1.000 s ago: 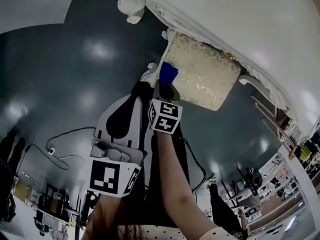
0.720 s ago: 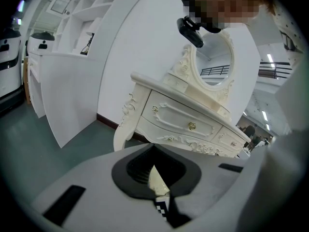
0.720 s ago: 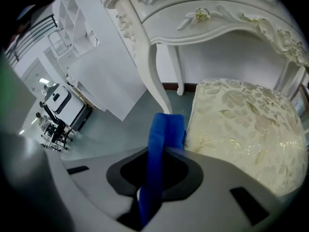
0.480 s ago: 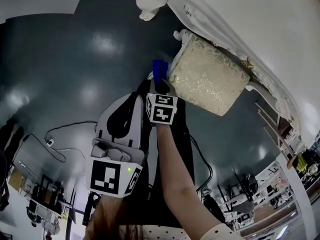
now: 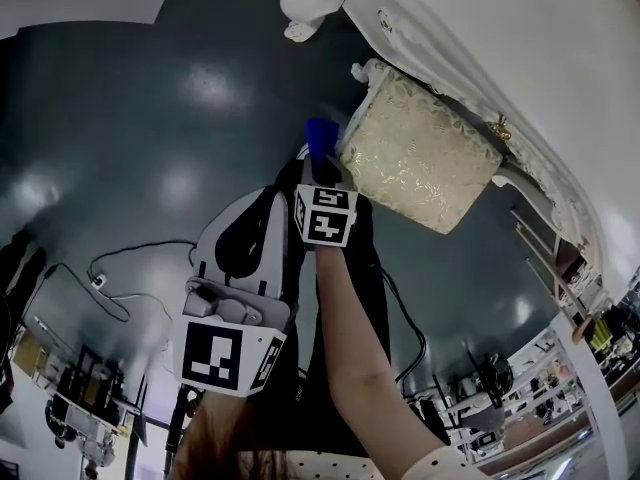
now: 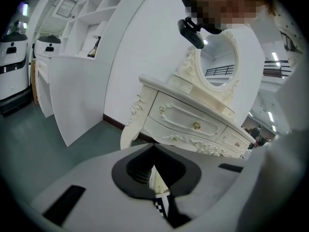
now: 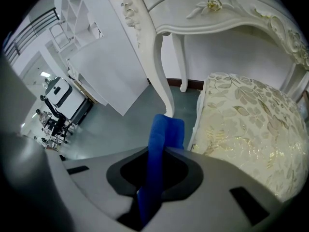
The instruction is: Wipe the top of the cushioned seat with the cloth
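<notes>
Fingers [image 7: 212, 178] of right gripper [image 7: 157, 178] pinch blue cloth [image 7: 165, 132] — beside cushioned seat [image 7: 251, 124]

Two grippers are in view: the left gripper [image 6: 155, 178] and the right gripper [image 7: 161, 153]. Each carries one marker cube, so there are two in all, the left's marker cube [image 5: 225, 353] and the right's marker cube [image 5: 325, 216]. There is one blue cloth [image 7: 161, 129] and one cushioned seat [image 5: 420, 163]. One white carved counter [image 6: 193, 120] stands behind (two of its legs show in the right gripper view), bearing one oval mirror [image 6: 219, 62]. Two white machines [image 6: 12, 47] stand side by side at the far left of the left gripper view. One forearm [image 5: 350, 358] shows in the head view.
</notes>
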A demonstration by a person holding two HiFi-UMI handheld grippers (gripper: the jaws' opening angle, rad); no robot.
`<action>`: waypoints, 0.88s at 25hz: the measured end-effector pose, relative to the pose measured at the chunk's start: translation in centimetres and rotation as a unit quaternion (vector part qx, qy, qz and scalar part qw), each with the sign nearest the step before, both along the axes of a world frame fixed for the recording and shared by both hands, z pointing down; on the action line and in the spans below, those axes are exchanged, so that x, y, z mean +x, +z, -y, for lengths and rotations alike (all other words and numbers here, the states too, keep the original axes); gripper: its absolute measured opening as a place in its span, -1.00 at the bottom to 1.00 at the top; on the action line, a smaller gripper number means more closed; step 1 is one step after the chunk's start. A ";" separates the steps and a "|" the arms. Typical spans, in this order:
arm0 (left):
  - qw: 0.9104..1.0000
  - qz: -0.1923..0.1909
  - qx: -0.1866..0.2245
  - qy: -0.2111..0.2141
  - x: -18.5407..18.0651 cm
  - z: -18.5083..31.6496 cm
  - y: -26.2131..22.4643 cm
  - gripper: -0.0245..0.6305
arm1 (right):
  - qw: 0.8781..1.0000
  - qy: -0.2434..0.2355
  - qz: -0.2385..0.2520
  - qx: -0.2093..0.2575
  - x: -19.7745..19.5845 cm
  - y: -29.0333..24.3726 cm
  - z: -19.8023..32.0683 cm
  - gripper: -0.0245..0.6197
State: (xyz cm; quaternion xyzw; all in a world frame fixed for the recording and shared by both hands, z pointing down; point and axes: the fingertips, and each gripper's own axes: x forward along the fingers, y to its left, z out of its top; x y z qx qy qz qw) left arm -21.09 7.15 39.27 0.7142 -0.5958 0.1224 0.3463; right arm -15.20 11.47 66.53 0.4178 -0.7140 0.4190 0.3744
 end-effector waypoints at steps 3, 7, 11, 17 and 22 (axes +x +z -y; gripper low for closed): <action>1.000 0.001 0.001 0.001 -0.4 -0.1 0.1 -0.93 | 1.000 -0.004 0.004 0.003 -0.6 0.0 0.1 -0.75; 1.000 0.003 0.001 0.006 0.3 -0.1 0.3 -0.93 | 1.000 -0.012 0.020 -0.001 -0.5 0.2 -0.2 -0.75; 1.000 0.004 -0.001 0.018 1.4 -0.2 0.4 -0.93 | 0.999 -0.028 0.036 -0.004 -0.8 0.0 -0.4 -0.75; 0.999 0.008 -0.001 0.034 3.2 -0.2 0.4 -0.93 | 0.997 -0.045 0.055 -0.006 -0.9 -0.2 -0.7 -0.75; 0.999 0.009 0.004 0.040 4.8 0.1 0.1 -0.93 | 0.993 -0.053 0.099 -0.029 -1.2 -0.7 -1.0 -0.75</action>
